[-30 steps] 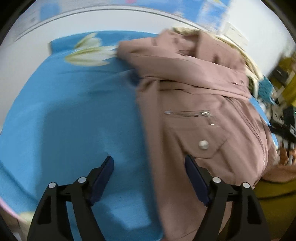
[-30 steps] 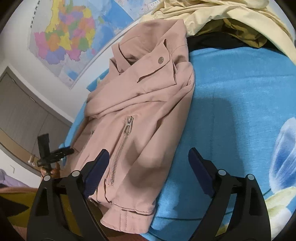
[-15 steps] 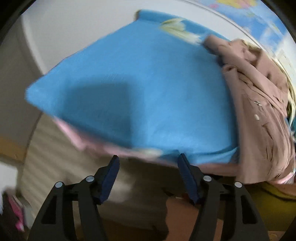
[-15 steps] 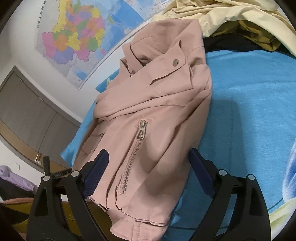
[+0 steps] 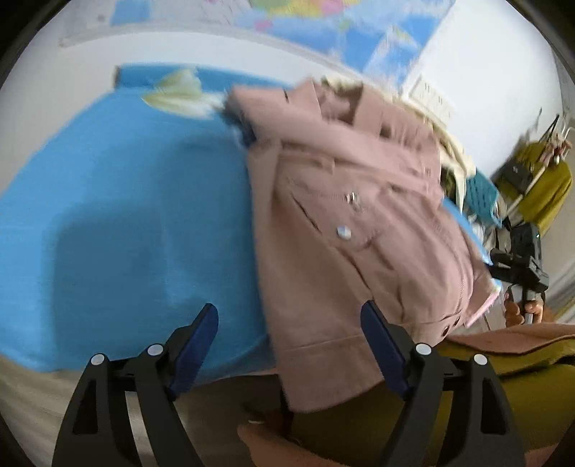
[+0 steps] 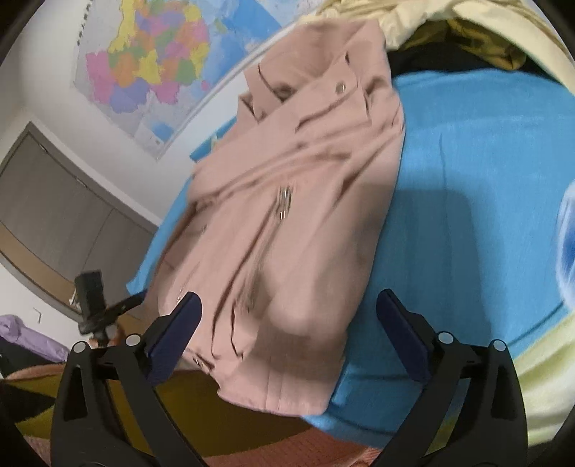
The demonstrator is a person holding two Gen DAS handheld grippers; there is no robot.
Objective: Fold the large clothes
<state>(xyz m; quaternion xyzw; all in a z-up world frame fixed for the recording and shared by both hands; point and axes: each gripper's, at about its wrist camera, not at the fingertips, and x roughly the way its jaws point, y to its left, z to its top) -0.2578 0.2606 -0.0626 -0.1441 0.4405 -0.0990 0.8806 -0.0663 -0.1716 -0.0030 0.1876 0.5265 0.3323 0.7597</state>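
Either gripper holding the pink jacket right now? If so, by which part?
Nothing is held. The left gripper and right gripper both have jaws opening, with no cloth pinched; the pink jacket lies loose on the blue bedspread.

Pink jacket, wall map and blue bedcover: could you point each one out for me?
Jacket (image 6: 287,201), right wrist view, on its front by the zip.
Map (image 6: 151,61), right wrist view, on its coloured regions.
Bedcover (image 5: 125,186), left wrist view, on a bare blue patch left of the jacket.

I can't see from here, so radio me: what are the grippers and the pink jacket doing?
Left gripper and right gripper opening, nothing gripped. Pink jacket folded on blue bedspread, hem overhanging edge. Cream clothes pile behind it.
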